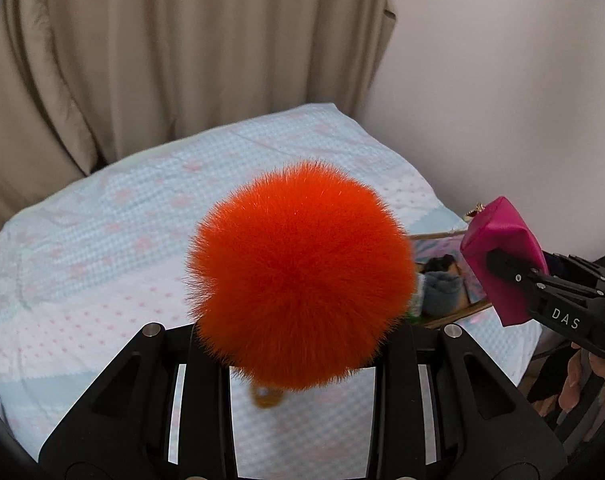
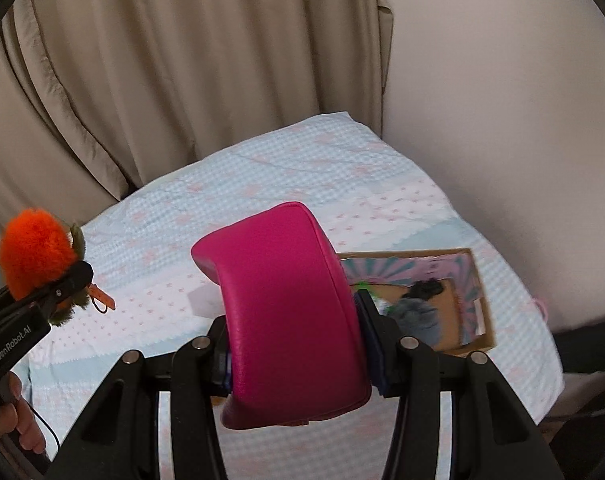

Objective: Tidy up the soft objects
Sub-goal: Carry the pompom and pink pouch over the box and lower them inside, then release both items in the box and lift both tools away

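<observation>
The left gripper (image 1: 302,328) has its jaws clenched on an orange pompom (image 1: 300,274), held up in the air above the bed (image 1: 102,240); from the right wrist view a small orange tag (image 2: 102,298) dangles below it. The right gripper (image 2: 296,356) grasps a pink pouch (image 2: 290,312) the same way, jaws pressed into its two sides, also lifted clear of the bedding.

What matters for the coming move is the cardboard box (image 2: 484,304), which lies on the bed near its right edge, with dark and grey soft things already inside (too blurred to name). It sits ahead and to the right of both grippers, just beyond the pouch, with the pompom well apart on the far left. So the right hand is plainly nearer, and I judge the pouch goes in first, the left following across.
</observation>
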`<state>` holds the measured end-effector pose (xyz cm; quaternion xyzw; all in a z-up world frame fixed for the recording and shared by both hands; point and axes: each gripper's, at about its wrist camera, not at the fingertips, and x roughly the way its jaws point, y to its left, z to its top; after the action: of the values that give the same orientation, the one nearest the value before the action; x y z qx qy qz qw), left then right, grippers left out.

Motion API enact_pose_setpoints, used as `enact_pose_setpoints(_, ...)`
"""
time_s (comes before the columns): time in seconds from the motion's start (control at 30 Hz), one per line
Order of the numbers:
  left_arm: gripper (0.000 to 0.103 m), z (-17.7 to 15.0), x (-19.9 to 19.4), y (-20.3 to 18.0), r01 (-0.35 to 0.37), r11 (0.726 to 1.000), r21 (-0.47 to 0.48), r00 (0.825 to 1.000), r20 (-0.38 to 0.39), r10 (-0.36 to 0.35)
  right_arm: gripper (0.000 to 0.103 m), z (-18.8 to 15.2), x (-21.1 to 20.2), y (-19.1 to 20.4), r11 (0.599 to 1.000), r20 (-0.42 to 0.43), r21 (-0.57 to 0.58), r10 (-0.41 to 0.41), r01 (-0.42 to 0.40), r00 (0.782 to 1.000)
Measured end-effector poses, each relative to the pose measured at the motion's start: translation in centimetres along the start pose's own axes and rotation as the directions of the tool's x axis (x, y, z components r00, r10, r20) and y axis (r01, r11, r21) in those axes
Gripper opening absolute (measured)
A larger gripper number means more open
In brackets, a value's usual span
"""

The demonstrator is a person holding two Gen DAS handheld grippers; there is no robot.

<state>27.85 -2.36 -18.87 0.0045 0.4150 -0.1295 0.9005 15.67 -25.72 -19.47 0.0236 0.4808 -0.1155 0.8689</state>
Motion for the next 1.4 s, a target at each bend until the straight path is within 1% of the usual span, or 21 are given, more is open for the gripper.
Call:
enact_pose_setpoints(0.2, 0.026, 0.6, 5.0, -6.2, -0.002, 1.000, 0.000, 0.997, -0.072, 0.002, 0.045, 1.3, 1.8, -6.2, 1.000, -0.037, -0.004, 0.003, -0.003, 0.999)
enact_pose_setpoints(0.33, 0.026, 0.7, 8.8, -8.9, -0.005, 1.000, -0.018, 0.992, -0.123, 0.002, 0.045, 1.7, 3.9, -9.8, 1.000, -0.069, 0.004, 0.015, -0.014, 0.997)
enact_pose_setpoints(0.5, 0.026, 0.5, 14.1, -10.9, -0.027, 0.999, -0.045, 0.980, -0.196, 0.018, 0.045, 2.2, 7.4, -13.2, 0.999, -0.127, 0.000, 0.041, -0.042, 0.991)
enact_pose_setpoints(0.6, 0.026, 0.1, 17.3, -12.0, -0.043, 0.998, -0.049, 0.971, -0.238, 0.030, 0.045, 2.3, 10.1, -14.5, 0.998, -0.176, -0.006, 0.066, -0.068, 0.982)
enact_pose_setpoints(0.67, 0.026, -0.3, 19.6, -12.6, -0.045, 0.998, -0.045, 0.962, -0.271, 0.031, 0.045, 2.2, 11.9, -14.9, 0.997, -0.207, -0.017, 0.075, -0.080, 0.975)
enact_pose_setpoints(0.7, 0.026, -0.5, 21.0, -12.8, -0.050, 0.998, -0.039, 0.954, -0.296, 0.037, 0.045, 2.1, 12.7, -15.2, 0.996, -0.218, -0.016, 0.078, -0.084, 0.973)
enact_pose_setpoints(0.8, 0.026, -1.3, 23.5, -13.1, -0.059, 0.998, -0.033, 0.939, -0.341, 0.044, 0.046, 1.7, 15.5, -15.8, 0.994, -0.272, -0.002, 0.105, -0.110, 0.957)
enact_pose_setpoints(0.83, 0.026, -1.7, 24.2, -13.3, -0.063, 0.998, -0.031, 0.932, -0.360, 0.047, 0.046, 1.5, 16.2, -15.9, 0.993, -0.288, 0.004, 0.113, -0.117, 0.951)
enact_pose_setpoints(0.9, 0.026, -2.3, 25.2, -13.4, -0.070, 0.997, -0.027, 0.918, -0.392, 0.053, 0.046, 0.9, 17.5, -16.1, 0.992, -0.323, 0.020, 0.125, -0.125, 0.938)
enact_pose_setpoints(0.97, 0.026, -2.9, 26.0, -13.5, -0.075, 0.997, -0.021, 0.901, -0.430, 0.059, 0.046, 0.5, 18.4, -16.3, 0.991, -0.350, 0.036, 0.130, -0.125, 0.928)
enact_pose_setpoints(1.03, 0.026, -3.1, 26.1, -13.6, -0.084, 0.996, -0.002, 0.890, -0.450, 0.074, 0.047, 0.3, 18.9, -16.6, 0.990, -0.368, 0.055, 0.139, -0.128, 0.919)
enact_pose_setpoints(1.13, 0.026, -2.8, 25.9, -14.0, -0.091, 0.995, 0.029, 0.885, -0.455, 0.095, 0.048, 0.4, 19.5, -17.2, 0.990, -0.396, 0.079, 0.140, -0.118, 0.908)
enact_pose_setpoints(1.17, 0.031, -2.7, 25.9, -14.2, -0.090, 0.995, 0.037, 0.882, -0.460, 0.097, 0.048, 0.5, 19.6, -17.3, 0.989, -0.405, 0.087, 0.145, -0.119, 0.903)
enact_pose_setpoints(1.2, 0.049, -2.6, 26.0, -14.3, -0.078, 0.996, 0.036, 0.879, -0.469, 0.086, 0.048, 0.6, 19.7, -17.5, 0.988, -0.413, 0.096, 0.151, -0.122, 0.898)
enact_pose_setpoints(1.23, 0.065, -2.6, 26.1, -14.5, -0.057, 0.998, 0.033, 0.873, -0.484, 0.066, 0.051, 0.6, 19.9, -17.6, 0.986, -0.421, 0.109, 0.162, -0.128, 0.892)
enact_pose_setpoints(1.27, 0.098, -2.7, 26.2, -14.7, -0.052, 0.998, 0.042, 0.872, -0.486, 0.066, 0.060, 0.7, 20.0, -17.6, 0.984, -0.423, 0.118, 0.174, -0.136, 0.889)
enact_pose_setpoints(1.3, 0.103, -2.7, 26.2, -14.8, -0.055, 0.997, 0.056, 0.872, -0.483, 0.075, 0.068, 0.9, 20.0, -17.8, 0.980, -0.419, 0.133, 0.193, -0.150, 0.887)
enact_pose_setpoints(1.33, 0.103, -2.8, 25.9, -15.0, -0.061, 0.995, 0.078, 0.876, -0.473, 0.091, 0.092, 0.9, 20.0, -17.9, 0.977, -0.413, 0.144, 0.205, -0.158, 0.887)
enact_pose_setpoints(1.37, 0.103, -3.0, 25.8, -15.2, -0.063, 0.994, 0.094, 0.874, -0.476, 0.100, 0.103, 1.0, 19.8, -18.1, 0.973, -0.398, 0.157, 0.219, -0.169, 0.891)
enact_pose_setpoints(1.4, 0.103, -3.3, 25.6, -15.2, -0.061, 0.993, 0.099, 0.872, -0.479, 0.101, 0.103, 1.1, 19.6, -18.3, 0.971, -0.387, 0.162, 0.224, -0.173, 0.894)
